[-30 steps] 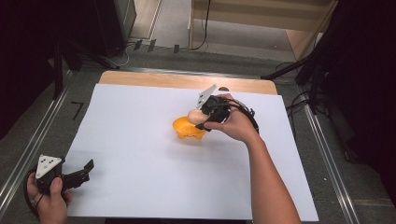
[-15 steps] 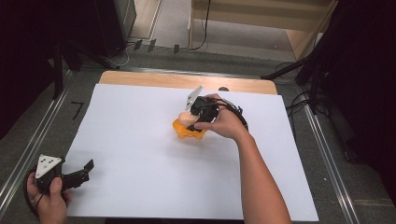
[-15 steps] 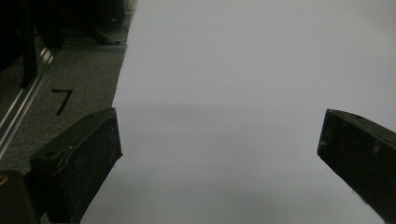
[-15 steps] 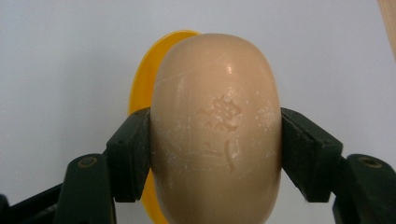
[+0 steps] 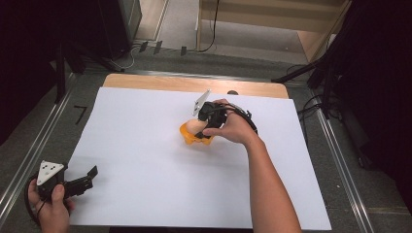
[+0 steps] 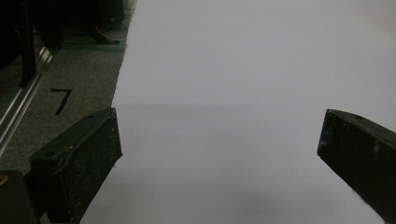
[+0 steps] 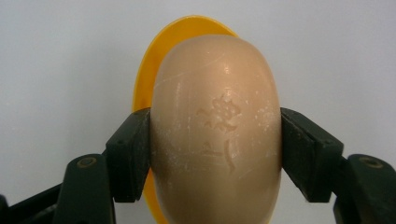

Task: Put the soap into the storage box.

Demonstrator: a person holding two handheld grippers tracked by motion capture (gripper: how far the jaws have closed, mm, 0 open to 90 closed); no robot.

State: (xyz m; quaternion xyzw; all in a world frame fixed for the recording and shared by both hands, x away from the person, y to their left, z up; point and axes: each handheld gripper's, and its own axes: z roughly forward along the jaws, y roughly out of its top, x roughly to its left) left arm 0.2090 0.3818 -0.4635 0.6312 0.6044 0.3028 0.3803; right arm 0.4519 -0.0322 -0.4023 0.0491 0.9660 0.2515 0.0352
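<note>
My right hand-held gripper [image 7: 215,154] is clamped on a bar of beige soap [image 7: 217,126], one black pad pressed against each long side, with the stamped mark on the soap facing the camera. Behind the bar I see an orange soap dish [image 7: 142,88] lying on the white sheet. From the high view, the right hand-held gripper [image 5: 201,128] sits over the orange soap dish [image 5: 188,137] near the middle of the table [image 5: 194,83], toward its far edge, and the soap [image 5: 194,127] shows pale just above the dish. My left hand-held gripper [image 5: 90,174] rests at the near left corner of the white sheet [image 5: 145,160], well apart from the dish, its jaws spread wide over bare paper.
</note>
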